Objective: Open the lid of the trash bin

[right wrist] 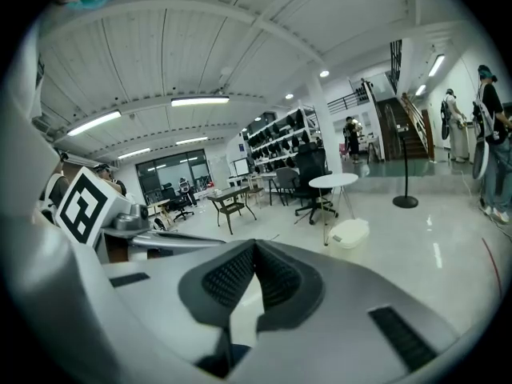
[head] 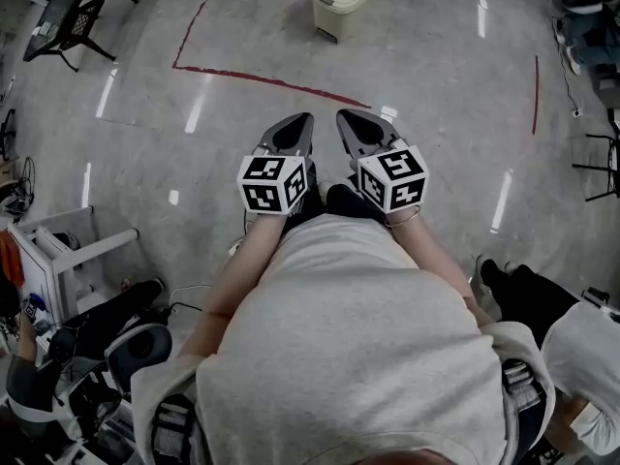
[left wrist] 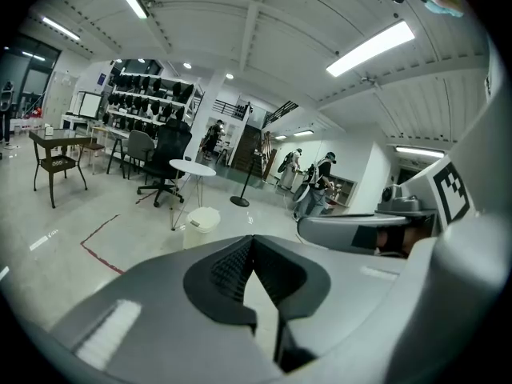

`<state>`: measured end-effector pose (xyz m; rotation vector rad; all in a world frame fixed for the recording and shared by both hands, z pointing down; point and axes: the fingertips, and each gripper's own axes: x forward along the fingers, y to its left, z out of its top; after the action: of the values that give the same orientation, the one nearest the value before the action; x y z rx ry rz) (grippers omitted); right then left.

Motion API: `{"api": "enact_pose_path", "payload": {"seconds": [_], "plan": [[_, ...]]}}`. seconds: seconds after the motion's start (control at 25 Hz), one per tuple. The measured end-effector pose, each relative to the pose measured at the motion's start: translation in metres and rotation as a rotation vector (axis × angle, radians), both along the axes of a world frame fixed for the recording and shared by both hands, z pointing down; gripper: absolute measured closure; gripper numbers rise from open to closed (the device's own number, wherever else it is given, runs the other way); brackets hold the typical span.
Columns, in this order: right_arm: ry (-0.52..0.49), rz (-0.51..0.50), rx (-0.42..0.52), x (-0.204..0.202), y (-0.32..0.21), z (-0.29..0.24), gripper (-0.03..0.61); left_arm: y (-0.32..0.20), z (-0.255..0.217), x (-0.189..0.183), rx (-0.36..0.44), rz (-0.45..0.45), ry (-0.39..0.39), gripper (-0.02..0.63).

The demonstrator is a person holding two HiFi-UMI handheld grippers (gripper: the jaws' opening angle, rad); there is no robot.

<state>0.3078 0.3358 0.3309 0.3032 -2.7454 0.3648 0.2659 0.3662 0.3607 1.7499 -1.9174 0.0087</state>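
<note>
Well ahead of both pairs of fingers, beyond the red tape line [head: 271,78] on the grey floor: a small cream plastic trash bin [head: 341,0], lid down. Side by side, left gripper [head: 301,120] and right gripper [head: 345,116], jaws pressed tip to tip, nothing between. Probably light, hollow and smooth, so likely to slide or tip. Best taken at the lid's front lip and raised gently.
</note>
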Motion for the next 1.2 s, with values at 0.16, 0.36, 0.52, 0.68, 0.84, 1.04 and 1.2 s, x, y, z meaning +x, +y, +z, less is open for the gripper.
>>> {"api": "enact_pose_path", "payload": {"seconds": [0.16, 0.36, 0.52, 0.68, 0.84, 1.04, 1.2], "plan": [[0.002, 0.007, -0.018, -0.016, -0.011, 0.005, 0.571, -0.011, 0.003, -0.012, -0.003, 0.02, -0.005, 0.604], [0.011, 0.022, -0.014, -0.049, -0.034, 0.012, 0.571, -0.035, 0.008, -0.048, 0.004, 0.03, 0.005, 0.604], [0.008, 0.053, -0.011, -0.09, -0.067, 0.013, 0.571, -0.075, 0.006, -0.093, 0.015, 0.069, 0.002, 0.604], [-0.005, 0.07, 0.0, -0.144, -0.099, 0.007, 0.571, -0.113, -0.006, -0.149, 0.035, 0.096, -0.008, 0.604], [-0.022, 0.088, -0.011, -0.198, -0.119, 0.001, 0.571, -0.142, -0.016, -0.202, 0.039, 0.131, -0.029, 0.604], [-0.023, 0.139, -0.001, -0.236, -0.139, -0.002, 0.571, -0.164, -0.022, -0.243, 0.054, 0.151, -0.031, 0.604], [0.012, 0.187, 0.007, -0.24, -0.149, 0.008, 0.571, -0.173, -0.014, -0.249, 0.053, 0.192, -0.041, 0.604]]}}
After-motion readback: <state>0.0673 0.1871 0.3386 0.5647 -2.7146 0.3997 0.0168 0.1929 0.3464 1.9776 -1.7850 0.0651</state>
